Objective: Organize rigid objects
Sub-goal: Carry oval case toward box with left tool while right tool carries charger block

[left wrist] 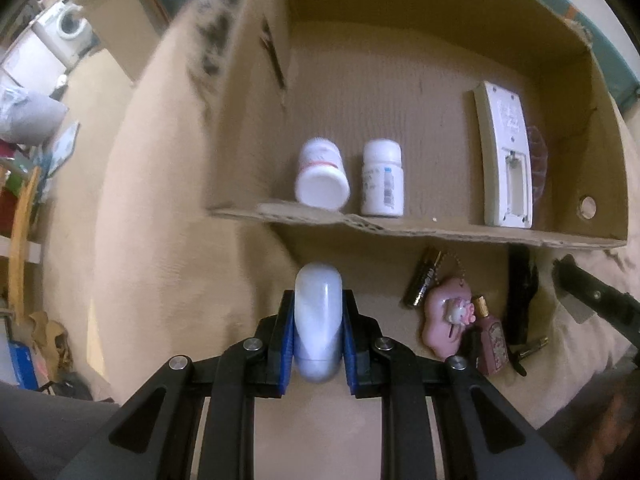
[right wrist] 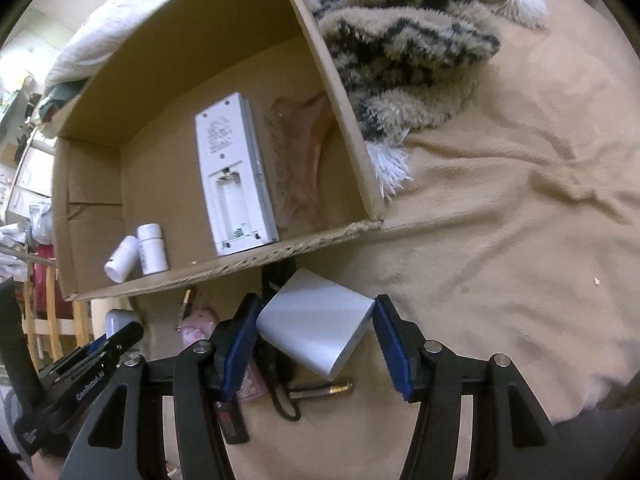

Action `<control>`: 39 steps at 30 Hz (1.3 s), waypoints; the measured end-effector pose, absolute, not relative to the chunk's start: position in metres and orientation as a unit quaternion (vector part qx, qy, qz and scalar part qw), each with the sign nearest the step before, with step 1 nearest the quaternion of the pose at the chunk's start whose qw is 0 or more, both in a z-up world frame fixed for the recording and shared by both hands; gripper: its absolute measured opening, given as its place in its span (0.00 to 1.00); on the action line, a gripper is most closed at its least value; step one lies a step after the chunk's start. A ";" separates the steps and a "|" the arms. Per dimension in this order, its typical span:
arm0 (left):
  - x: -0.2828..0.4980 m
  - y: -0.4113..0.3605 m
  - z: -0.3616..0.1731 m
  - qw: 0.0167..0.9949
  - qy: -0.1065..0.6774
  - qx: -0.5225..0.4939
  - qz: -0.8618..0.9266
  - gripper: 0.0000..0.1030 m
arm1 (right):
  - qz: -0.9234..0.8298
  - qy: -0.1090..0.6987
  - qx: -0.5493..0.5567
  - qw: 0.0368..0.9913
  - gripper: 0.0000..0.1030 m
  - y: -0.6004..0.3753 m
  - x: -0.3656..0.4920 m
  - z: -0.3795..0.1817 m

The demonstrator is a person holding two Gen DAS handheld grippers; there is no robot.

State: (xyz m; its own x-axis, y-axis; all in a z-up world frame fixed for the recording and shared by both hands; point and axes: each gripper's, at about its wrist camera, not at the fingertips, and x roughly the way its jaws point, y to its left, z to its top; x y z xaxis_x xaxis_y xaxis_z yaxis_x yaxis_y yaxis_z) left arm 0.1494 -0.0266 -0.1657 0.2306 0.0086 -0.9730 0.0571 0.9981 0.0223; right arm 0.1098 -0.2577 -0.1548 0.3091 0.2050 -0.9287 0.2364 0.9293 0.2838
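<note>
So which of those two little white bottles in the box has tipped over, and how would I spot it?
Look in the open cardboard box on the beige blanket. Against its near wall, at the opposite end from the white remote, two small white bottles sit side by side. The upright bottle shows a printed label; the tipped bottle leans outward beside it, with a red band around it.

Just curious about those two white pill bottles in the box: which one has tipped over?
The left pill bottle, with the red band, leans tilted; the right bottle beside it stands upright.
</note>
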 end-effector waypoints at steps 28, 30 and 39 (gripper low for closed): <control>0.122 -0.023 -0.054 0.858 0.513 0.011 -0.026 0.18 | 0.087 0.455 0.179 0.868 0.59 -0.248 0.104 -0.063; 0.130 -0.026 -0.047 0.862 0.507 0.015 -0.028 0.18 | 0.087 0.455 0.179 0.868 0.59 -0.248 0.114 -0.062; 0.181 -0.039 -0.037 0.868 0.495 0.024 -0.034 0.18 | 0.085 0.456 0.164 0.870 0.59 -0.248 0.163 -0.060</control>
State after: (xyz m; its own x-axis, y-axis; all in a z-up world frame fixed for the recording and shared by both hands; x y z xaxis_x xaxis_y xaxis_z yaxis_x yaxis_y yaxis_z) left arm 0.1813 -0.0390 -0.0370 0.5084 -0.0365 -0.8603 0.0830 0.9965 0.0068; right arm 0.1628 -0.2484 -0.0605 0.5692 0.2972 -0.7666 0.0026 0.9317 0.3632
